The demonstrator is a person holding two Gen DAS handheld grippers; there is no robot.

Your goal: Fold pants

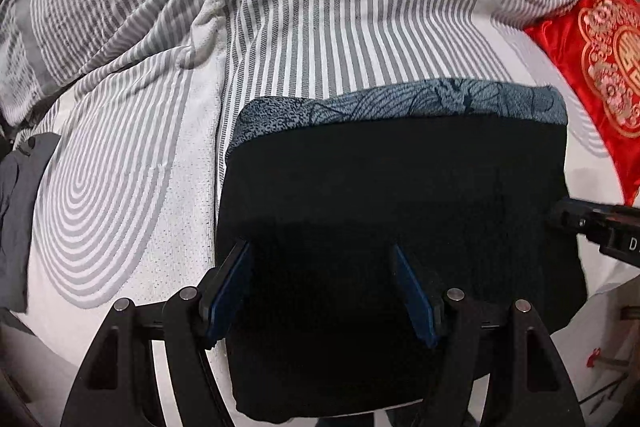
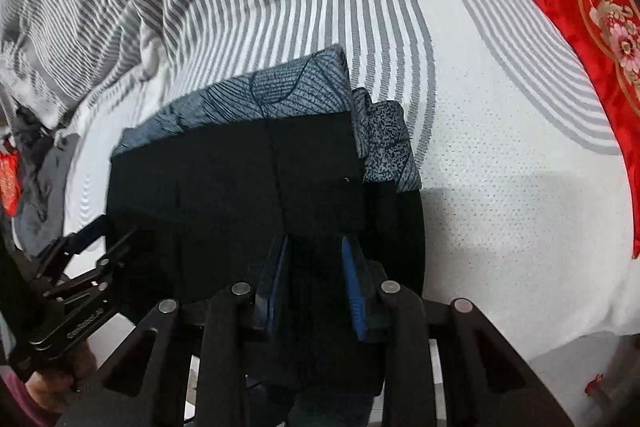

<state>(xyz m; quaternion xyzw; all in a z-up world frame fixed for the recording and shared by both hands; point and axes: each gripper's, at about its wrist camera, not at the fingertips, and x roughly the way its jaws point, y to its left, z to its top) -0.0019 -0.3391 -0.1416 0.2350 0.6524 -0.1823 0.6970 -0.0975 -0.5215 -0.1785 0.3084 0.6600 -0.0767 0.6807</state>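
Left gripper (image 2: 86,247), embossed lettering (perhaps a brand), too blurred to read

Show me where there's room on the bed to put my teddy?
Bare white mattress lies between the folded black pants and the red embroidered cloth. Another patch sits between the pants and the grey garment. The far side is crowded by the rumpled striped quilt.

Left wrist view: looks steeply down, close above the black pants (image 1: 392,211) on the bed (image 1: 120,227). Right wrist view: same steep, close look from the pants' right side. Both share pants, striped bedding, red cushion (image 2: 592,39).
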